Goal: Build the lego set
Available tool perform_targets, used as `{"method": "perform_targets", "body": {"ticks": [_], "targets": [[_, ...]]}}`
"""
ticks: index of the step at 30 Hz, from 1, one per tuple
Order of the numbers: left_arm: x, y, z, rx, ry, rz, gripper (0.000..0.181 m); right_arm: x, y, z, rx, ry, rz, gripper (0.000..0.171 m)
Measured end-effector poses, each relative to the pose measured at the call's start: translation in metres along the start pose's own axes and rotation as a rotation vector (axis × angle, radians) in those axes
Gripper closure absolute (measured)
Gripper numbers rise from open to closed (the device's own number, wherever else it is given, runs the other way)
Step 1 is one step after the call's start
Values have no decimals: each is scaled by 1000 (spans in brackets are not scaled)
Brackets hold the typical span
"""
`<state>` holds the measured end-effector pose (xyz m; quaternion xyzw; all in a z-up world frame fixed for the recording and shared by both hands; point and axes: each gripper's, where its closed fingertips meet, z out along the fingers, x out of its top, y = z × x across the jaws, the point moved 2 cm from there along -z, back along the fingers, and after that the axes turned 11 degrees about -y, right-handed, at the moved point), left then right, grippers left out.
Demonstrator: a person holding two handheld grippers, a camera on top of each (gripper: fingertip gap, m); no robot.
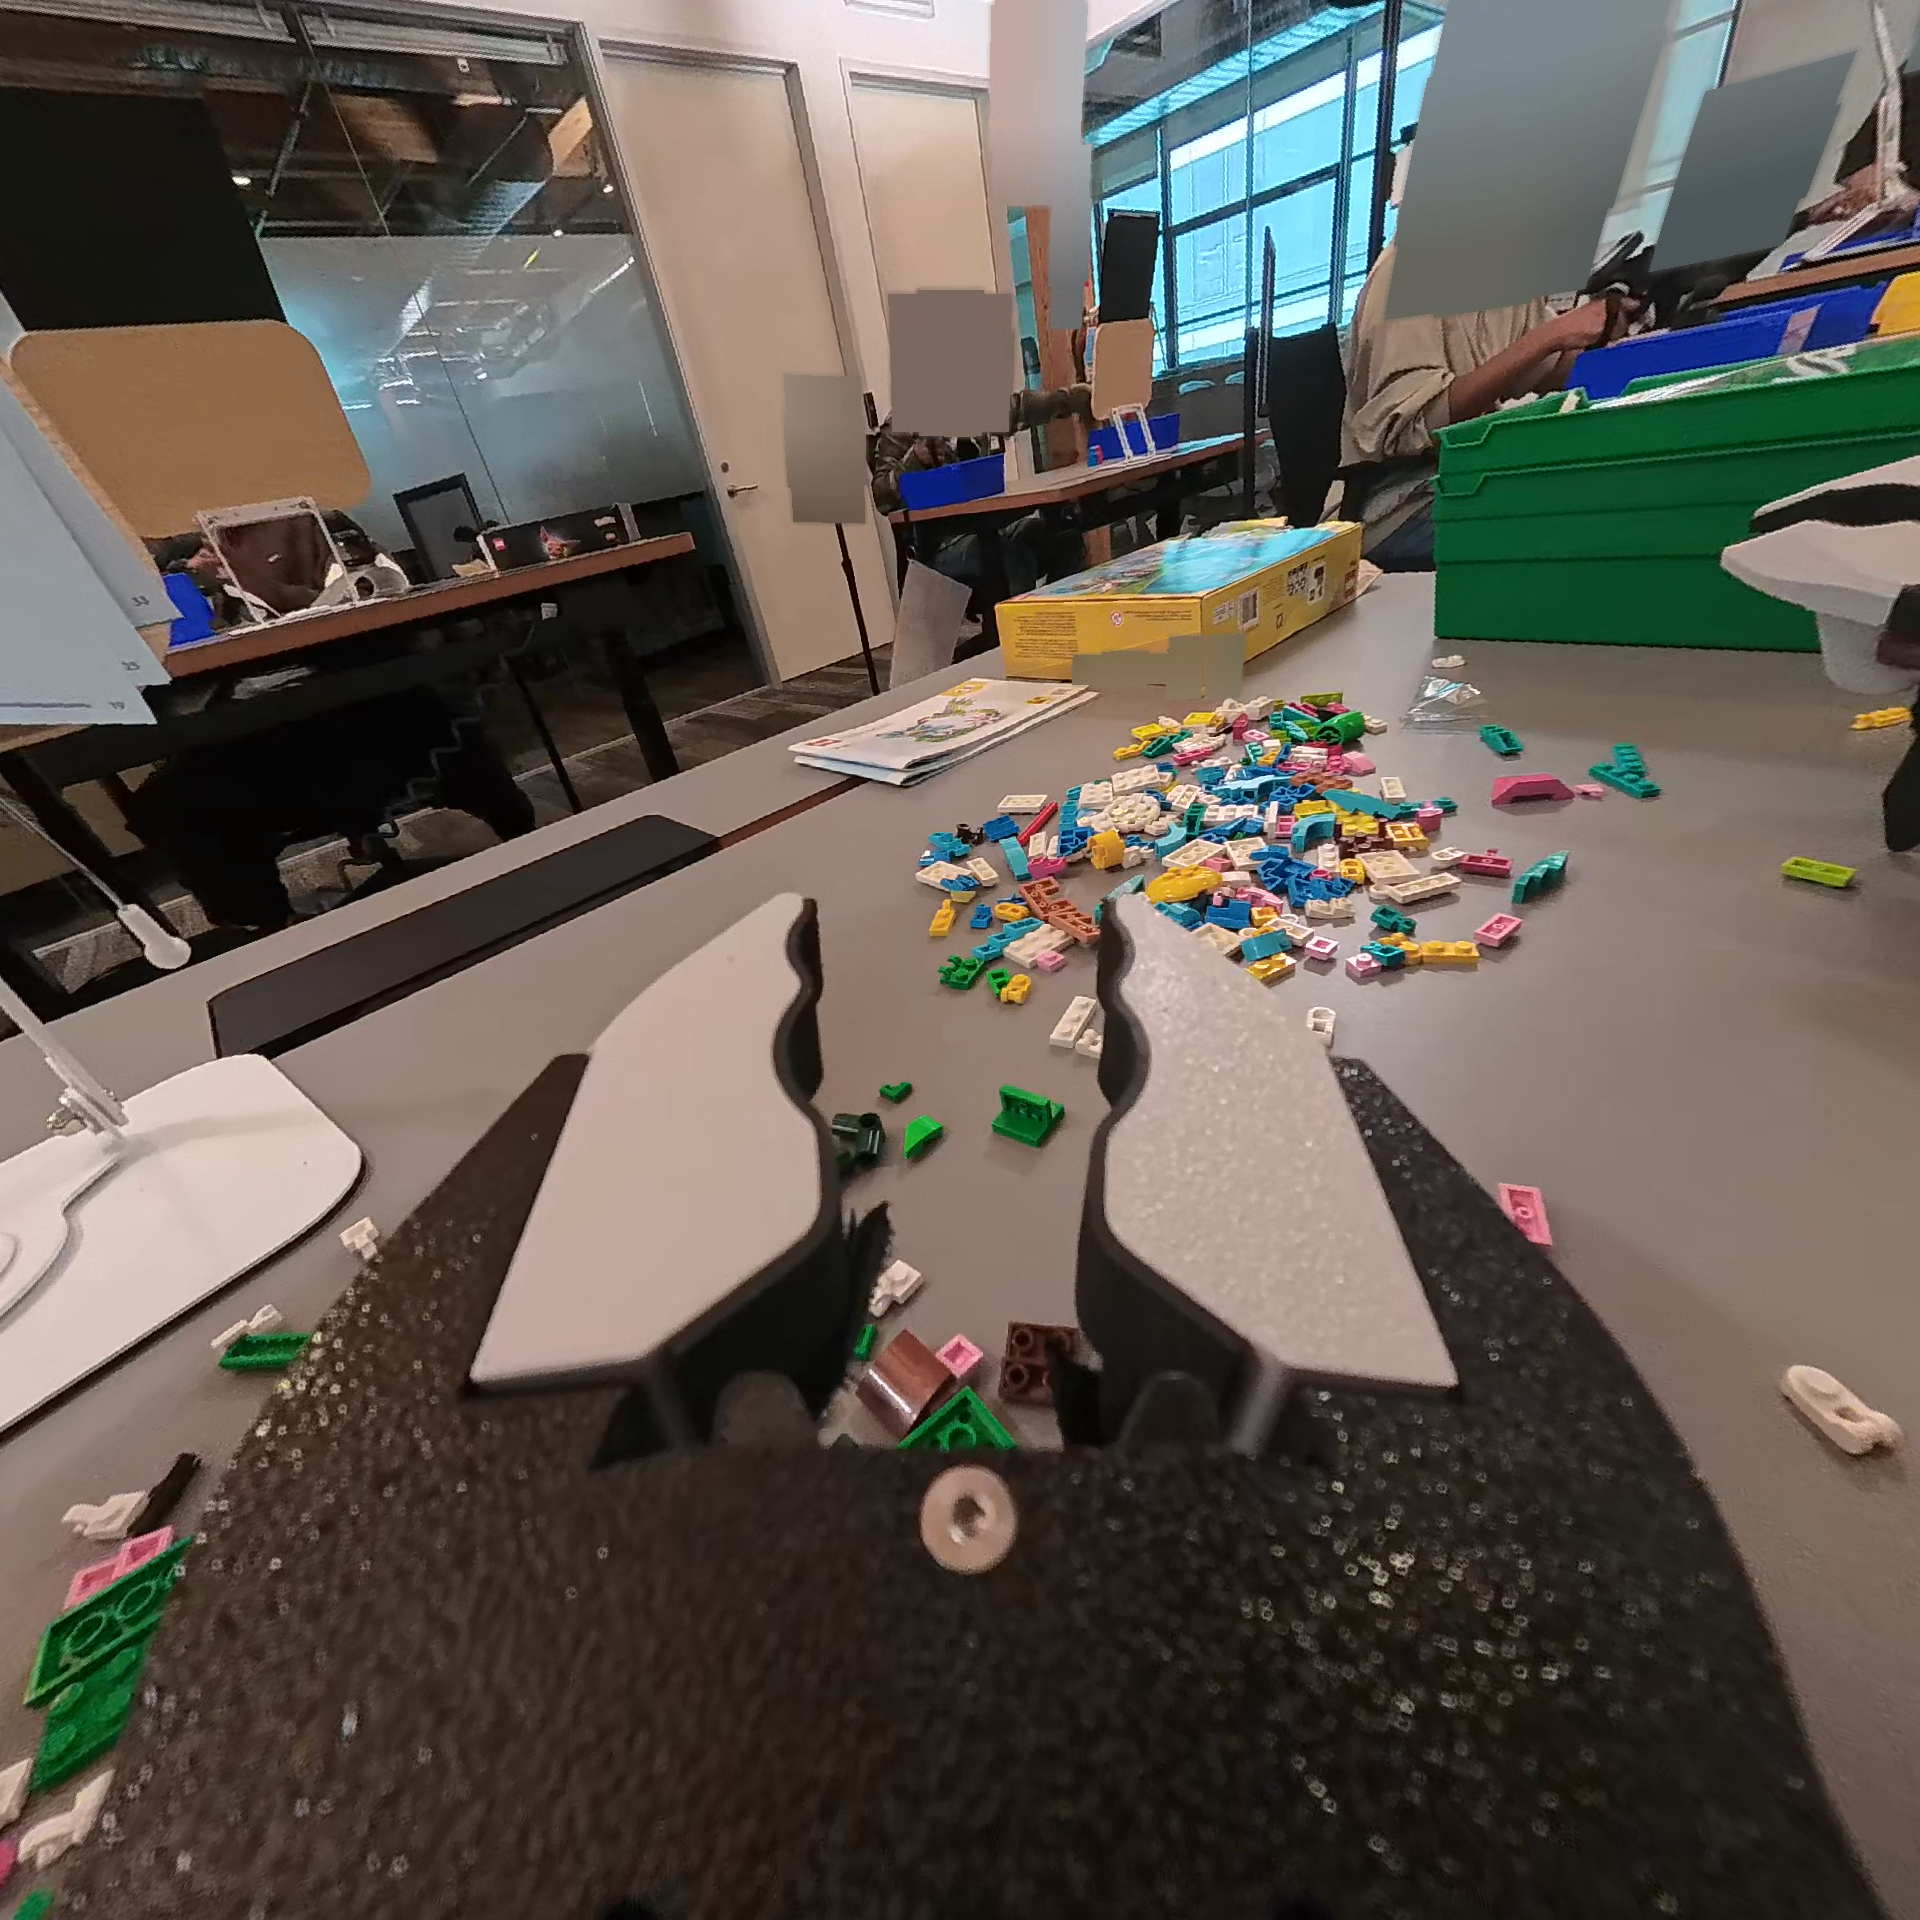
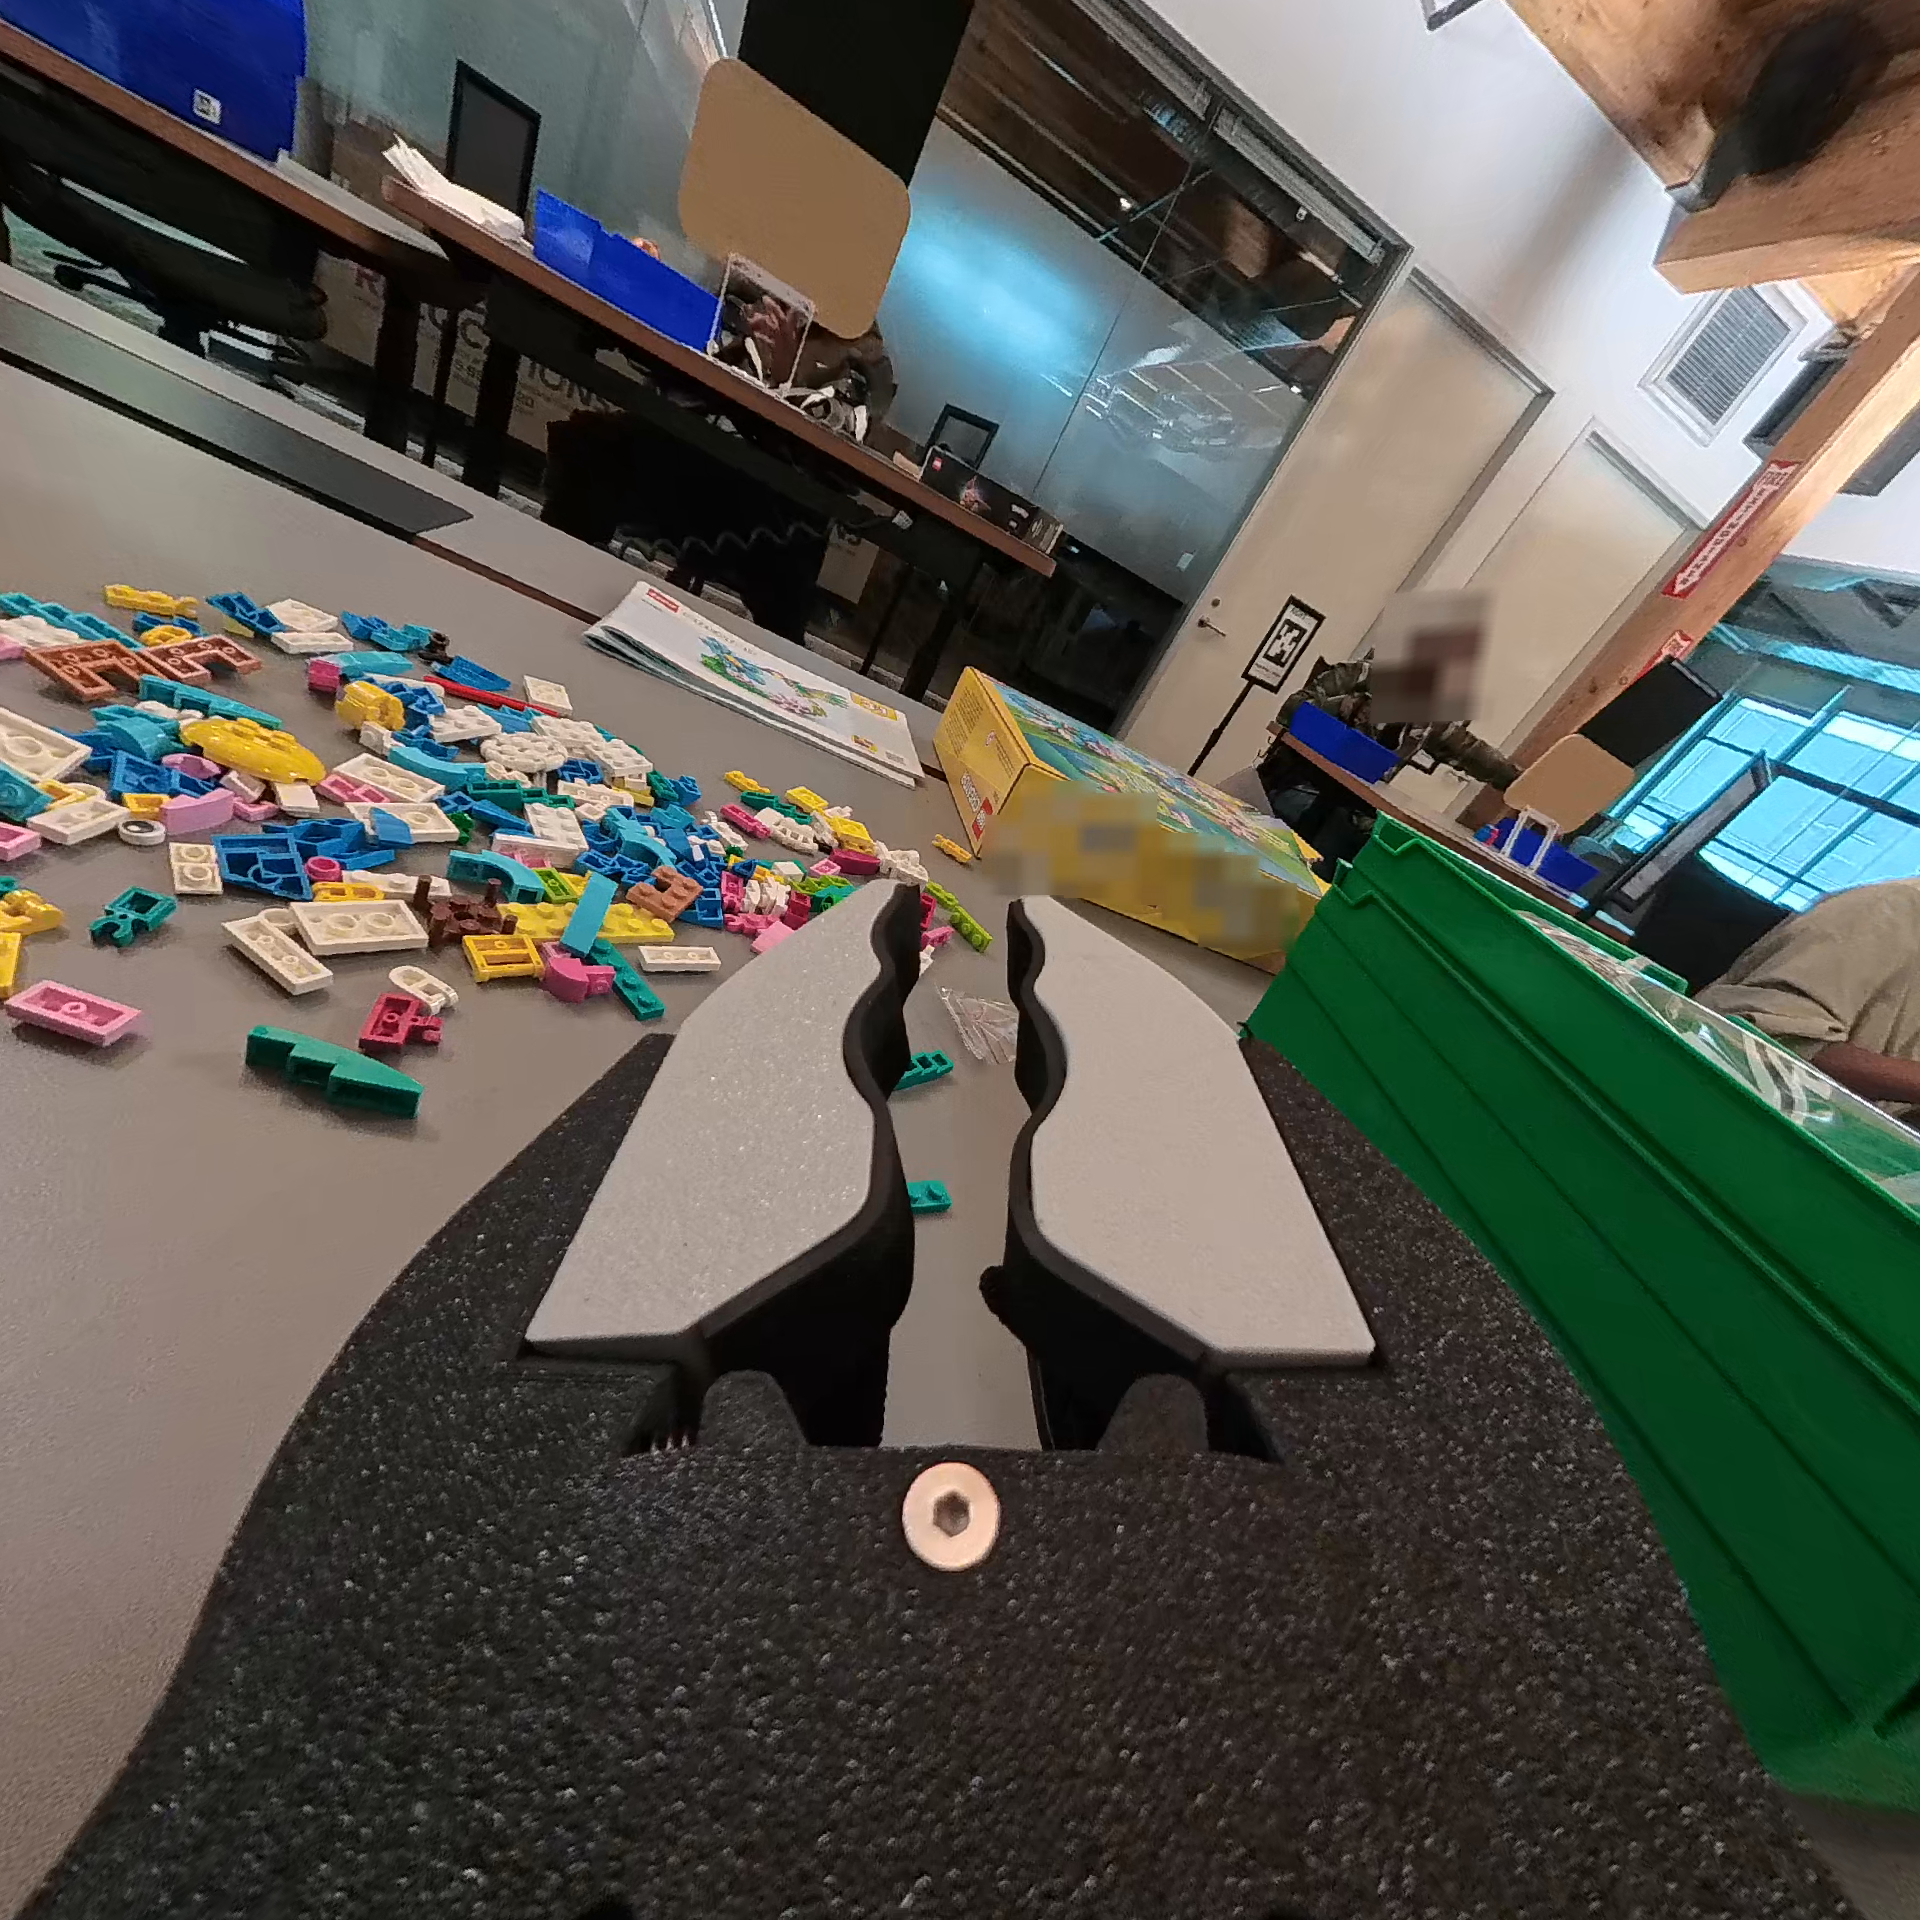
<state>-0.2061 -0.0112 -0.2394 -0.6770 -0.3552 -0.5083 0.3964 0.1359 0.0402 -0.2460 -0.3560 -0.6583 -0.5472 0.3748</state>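
Observation:
A pile of small coloured lego pieces point(image 1: 1236, 831) lies on the grey table point(image 1: 1558, 1091); it also shows in the right wrist view point(image 2: 416, 821). My left gripper point(image 1: 956, 914) is open and empty, low over the table, just short of the pile. A few green pieces point(image 1: 1027, 1114) and brown pieces point(image 1: 1037, 1361) lie between its fingers. My right gripper point(image 2: 964, 899) is open a little and empty, at the pile's right edge. A teal piece point(image 2: 928, 1195) lies between its fingers. The right gripper also shows at the right edge of the left wrist view point(image 1: 1839, 561).
An instruction booklet point(image 1: 935, 727) and the yellow set box point(image 1: 1184, 603) lie beyond the pile. Stacked green bins point(image 1: 1662, 530) stand at the right, close to my right gripper point(image 2: 1558, 1195). A white stand base point(image 1: 156, 1195) sits at the left. People sit at other tables behind. The tips of one gripper are about 35 centimeters away from the tips of the other.

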Motion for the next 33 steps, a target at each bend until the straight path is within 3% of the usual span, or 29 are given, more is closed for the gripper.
{"method": "perform_targets", "body": {"ticks": [21, 25, 29, 33], "targets": [[0, 1, 0, -7, -2, 0, 133, 0, -1, 1, 7, -3, -10, 156], [8, 15, -6, 21, 16, 151, 135, 0, -2, 1, 9, -3, -15, 156], [13, 49, -9, 15, 56, 355, 151, -1, -3, 2, 12, -5, -21, 156], [11, 68, -9, -98, 51, 321, 156, 0, -3, 1, 8, -4, -28, 156]]}}
